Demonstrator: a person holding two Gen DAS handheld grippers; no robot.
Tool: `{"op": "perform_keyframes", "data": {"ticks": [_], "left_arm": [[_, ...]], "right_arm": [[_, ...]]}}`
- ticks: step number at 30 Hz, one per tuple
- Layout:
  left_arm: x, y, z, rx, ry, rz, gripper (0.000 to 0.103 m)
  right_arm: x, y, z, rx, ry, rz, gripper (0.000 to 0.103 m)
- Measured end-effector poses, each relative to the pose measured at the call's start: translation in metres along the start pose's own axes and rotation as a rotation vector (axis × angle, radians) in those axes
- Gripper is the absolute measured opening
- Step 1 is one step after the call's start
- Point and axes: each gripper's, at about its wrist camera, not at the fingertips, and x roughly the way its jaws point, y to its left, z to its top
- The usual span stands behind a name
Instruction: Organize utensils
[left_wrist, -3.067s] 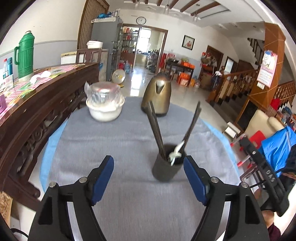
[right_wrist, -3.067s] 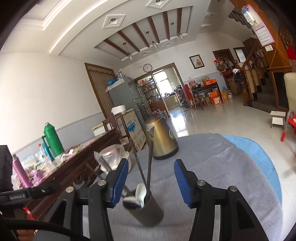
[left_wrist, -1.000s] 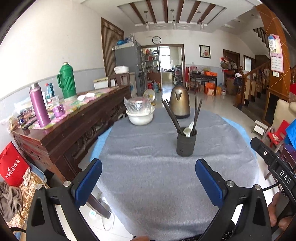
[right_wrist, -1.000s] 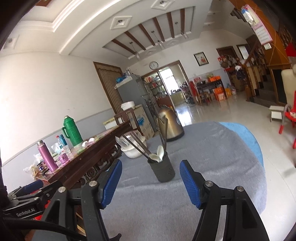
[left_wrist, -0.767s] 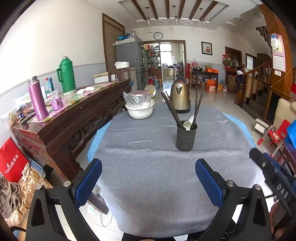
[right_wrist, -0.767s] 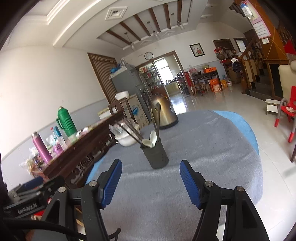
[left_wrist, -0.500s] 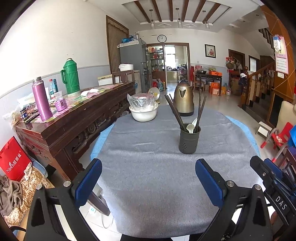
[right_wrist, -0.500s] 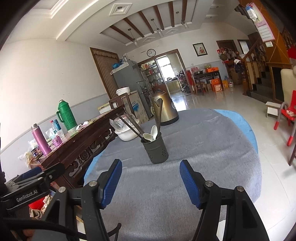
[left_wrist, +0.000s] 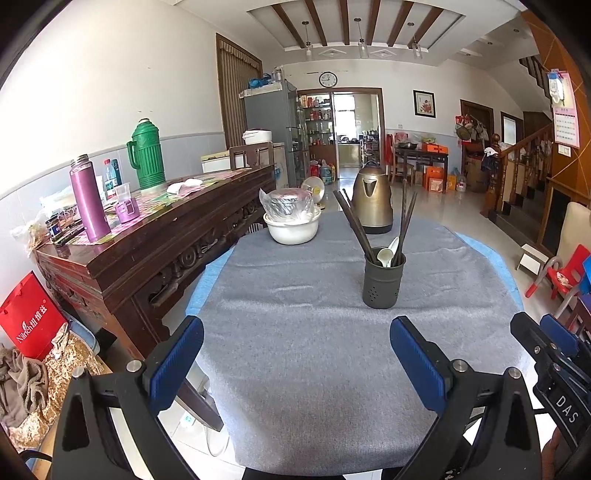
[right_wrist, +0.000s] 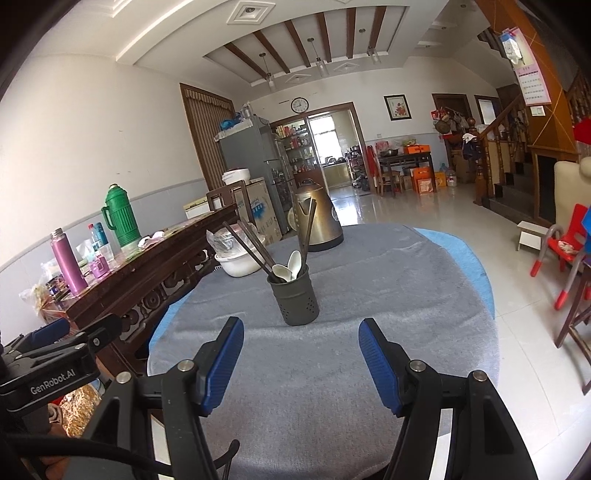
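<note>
the left gripper (left_wrist: 295, 363) hangs over the near edge of the table with its blue pads spread wide and nothing between them, and the right gripper (right_wrist: 301, 363) sits just beside it in much the same way — jaws apart, empty, aimed a little downward across the cloth. both are well short of the utensil holder (left_wrist: 382, 280), which reads as a stand-off pose: with the pads open and clear of everything, neither tool can knock the load over. the holder, a dark perforated cup, stands upright on the grey tablecloth (left_wrist: 314, 332) toward the middle of the round table, placed where either gripper could reach it from this side. inside it the dark chopsticks (left_wrist: 354, 225) lean in two bunches against opposite sides of the rim, fanning outward because the cup is wide and they are long, while the white spoons (right_wrist: 286, 271) rest bowl-up between them, low enough that the rim holds them in. no loose utensil shows on the cloth, so the sorting looks finished or close to it. farther back a white bowl (left_wrist: 291, 229) with a plastic-wrapped pot in it and a bronze kettle (left_wrist: 371, 203) sit near the far edge, well apart from the holder and out of the working area. off to the left side a dark wooden sideboard (left_wrist: 147, 236) carries a green thermos (left_wrist: 146, 155) and a purple flask (left_wrist: 88, 199), none of it part of the job.
</note>
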Motion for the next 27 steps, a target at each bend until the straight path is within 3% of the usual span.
{"op": "perform_keyframes", "data": {"ticks": [27], "left_arm": [[0.009,0.015,-0.006,-0.031,0.024,0.036,0.101]], "right_arm": [[-0.001,0.011,-0.004,-0.031,0.018,-0.003,0.068]]}}
